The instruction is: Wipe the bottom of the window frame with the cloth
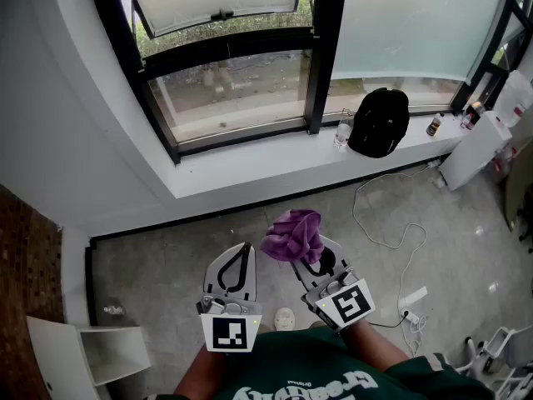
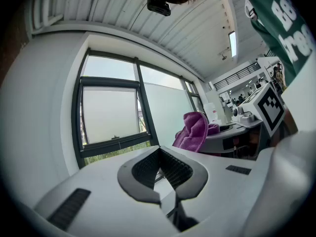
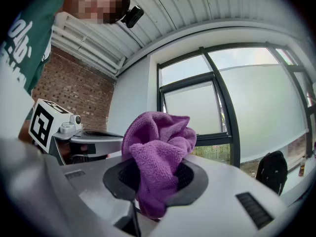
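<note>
- Right gripper point(image 3: 157, 176): the jaws are clamped on the purple cloth point(image 3: 158, 149). The cloth is bunched, rising above the dark pads and hanging down between them.
- Left gripper point(image 2: 159, 153): the jaws are closed, tips meeting, with nothing held between them.
- Relative position, head view: the two grippers sit side by side over the grey floor point(image 1: 158, 257), the left just beside the right. The cloth stands at the tip of the right gripper.
- Window frame point(image 1: 241, 137): its black bottom rail runs along the far edge of the white sill point(image 1: 250, 172). The cloth is well apart from both rail and sill.
- Sill, right portion: a black backpack point(image 1: 379, 122) rests on it, with a clear bottle point(image 1: 342, 130) just beside the backpack's left side.
- Floor, right of the grippers: a white cable point(image 1: 376, 223) lies in loose loops.
- Floor, lower left: a white shelf unit point(image 1: 100, 352) stands near the wall.
</note>
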The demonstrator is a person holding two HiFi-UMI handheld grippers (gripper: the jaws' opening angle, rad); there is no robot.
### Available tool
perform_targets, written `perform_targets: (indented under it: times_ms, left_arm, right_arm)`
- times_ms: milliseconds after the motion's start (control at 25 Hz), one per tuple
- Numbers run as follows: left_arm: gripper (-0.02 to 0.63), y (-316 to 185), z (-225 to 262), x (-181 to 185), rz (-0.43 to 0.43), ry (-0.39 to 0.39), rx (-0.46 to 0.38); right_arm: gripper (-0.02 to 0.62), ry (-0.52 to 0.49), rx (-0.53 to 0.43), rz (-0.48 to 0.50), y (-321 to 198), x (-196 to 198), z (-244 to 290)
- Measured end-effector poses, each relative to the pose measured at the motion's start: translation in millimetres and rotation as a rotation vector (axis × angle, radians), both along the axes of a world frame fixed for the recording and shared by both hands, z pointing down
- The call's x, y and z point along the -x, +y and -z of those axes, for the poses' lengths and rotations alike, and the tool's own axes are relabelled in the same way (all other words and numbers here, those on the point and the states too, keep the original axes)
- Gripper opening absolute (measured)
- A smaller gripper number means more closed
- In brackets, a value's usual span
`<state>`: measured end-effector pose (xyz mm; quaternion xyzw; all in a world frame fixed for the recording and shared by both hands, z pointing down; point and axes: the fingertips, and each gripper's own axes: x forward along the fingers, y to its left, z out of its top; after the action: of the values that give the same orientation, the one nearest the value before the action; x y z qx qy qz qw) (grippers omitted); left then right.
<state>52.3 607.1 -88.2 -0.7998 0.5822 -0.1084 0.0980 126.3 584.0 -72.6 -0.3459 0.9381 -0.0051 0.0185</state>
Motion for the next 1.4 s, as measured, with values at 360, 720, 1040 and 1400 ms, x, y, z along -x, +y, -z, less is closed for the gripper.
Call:
perform_targets:
  times_ms: [360, 720, 1040, 1400]
  left_arm:
    - [0.009, 4, 1, -5, -0.021, 0.006, -0.014]
    - [0.009, 5, 1, -8, -0.038, 0.014, -0.022]
    - [0.009, 0, -3, -11, -0.033, 0.056, -0.009]
    - [0.009, -5, 1, -18, -0.026, 0.05, -0.028]
  right_arm:
    - [0.109, 0.011, -0.009, -0.01, 5, -4, -1]
    - [0.109, -0.026, 0.007, -0.008, 8, -9, -2]
    - [0.109, -0.04, 0.023, -0.031, 3, -20, -5]
    - [0.109, -0.056, 0.013, -0.053, -6, -37, -1]
